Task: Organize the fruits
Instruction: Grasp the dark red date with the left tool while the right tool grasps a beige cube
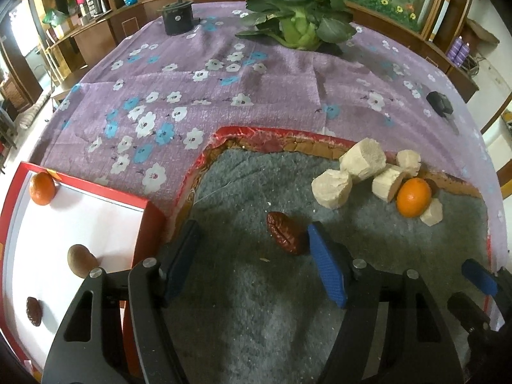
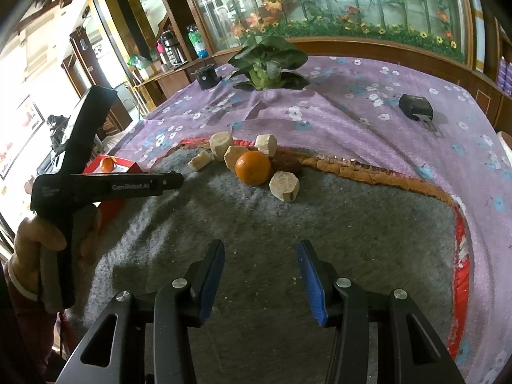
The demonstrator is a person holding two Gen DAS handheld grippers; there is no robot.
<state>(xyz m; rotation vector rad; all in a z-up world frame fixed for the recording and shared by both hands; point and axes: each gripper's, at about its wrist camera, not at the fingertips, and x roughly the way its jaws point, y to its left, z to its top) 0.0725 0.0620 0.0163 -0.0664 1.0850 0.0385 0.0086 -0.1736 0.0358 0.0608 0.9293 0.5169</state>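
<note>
Fruits are split between two places: some lie on the grey mat [image 1: 243,304], others are already placed in the red-rimmed white tray [image 1: 150,220] at its left edge. Nearest the left tool [image 1: 252,256], a wrinkled red date [image 1: 284,233] rests on the mat, between the spread jaws but tight against the right blue pad [image 1: 326,272]; the left pad stands well clear of it. Nothing is held by this tool. If it is closed from here, the date is likely to be nudged sideways or rolled rather than pinched squarely, since one pad meets it long before the other. The right tool [image 2: 260,276] hangs over bare mat, jaws partly apart and empty.

In the tray, a second date [image 1: 33,310], a brown round fruit [image 1: 80,260] and a small orange [image 1: 41,188] are seen well apart. A careless drop could be expected to set the round ones rolling on the smooth white floor.

Further off, an orange [image 2: 252,168] is wedged among pale cut chunks [image 2: 284,187], with a dark fruit [image 2: 288,164] partly hidden behind it. A grasp there risks catching a chunk as well, or pushing the orange over the mat's frayed red border [image 2: 368,171] onto the purple flowered cloth [image 2: 352,118] of the worktop. With both tools close together, a collision is also possible.

Farthest back, a leafy green vegetable [image 2: 265,67] is seen.
</note>
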